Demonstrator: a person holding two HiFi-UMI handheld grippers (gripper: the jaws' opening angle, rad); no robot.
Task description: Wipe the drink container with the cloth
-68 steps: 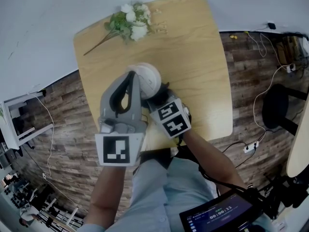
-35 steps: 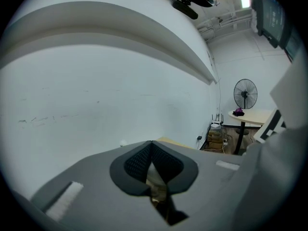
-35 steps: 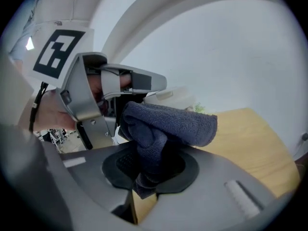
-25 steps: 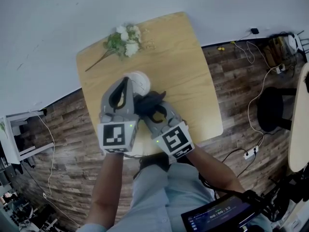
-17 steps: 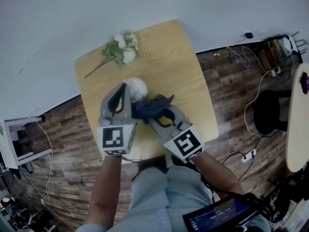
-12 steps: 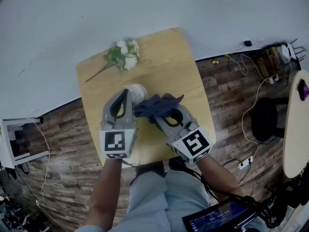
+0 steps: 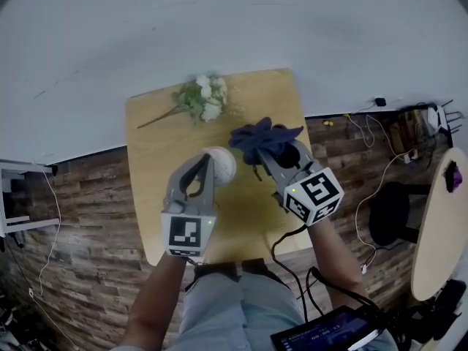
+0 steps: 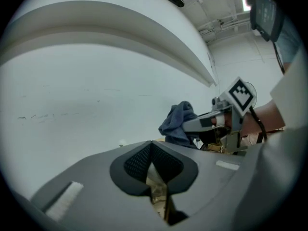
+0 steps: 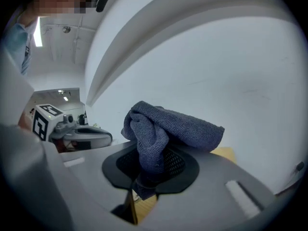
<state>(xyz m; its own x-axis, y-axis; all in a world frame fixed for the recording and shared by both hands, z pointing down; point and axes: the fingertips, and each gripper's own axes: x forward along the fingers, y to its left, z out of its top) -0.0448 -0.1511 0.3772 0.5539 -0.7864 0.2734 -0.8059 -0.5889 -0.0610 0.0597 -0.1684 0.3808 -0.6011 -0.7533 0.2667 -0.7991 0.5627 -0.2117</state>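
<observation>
Since half a second earlier, the right tongs had swung the cloth off the drink container. Cloth now hung clear of the container, above and to its right in the head view, no contact.

Right tongs: pressed together on a lower fold of the cloth, with the bulk bunched loose over the tips.

Left tongs: nearly closed, with a pale sliver between the pads. We took this for the container's wall, so we judged them to be pinching it. The container's white top showed at their tip, over the middle of the counter. We could not tell whether it stood on the wood or was lifted.

A spray of flowers lay beyond the container, well apart from it.

Step in hand, as we judged it: a pause between strokes, with the cloth to go back on.

Notes for doing it well:
- Lead with the loose bunch, not the hard tips.
- Come in on the side of the container away from the left tongs.
- Keep the left pinch firm and the pressure light, or the container may twist or tip.
- Only a small fold was held, so a hard drag could pull the cloth free.
</observation>
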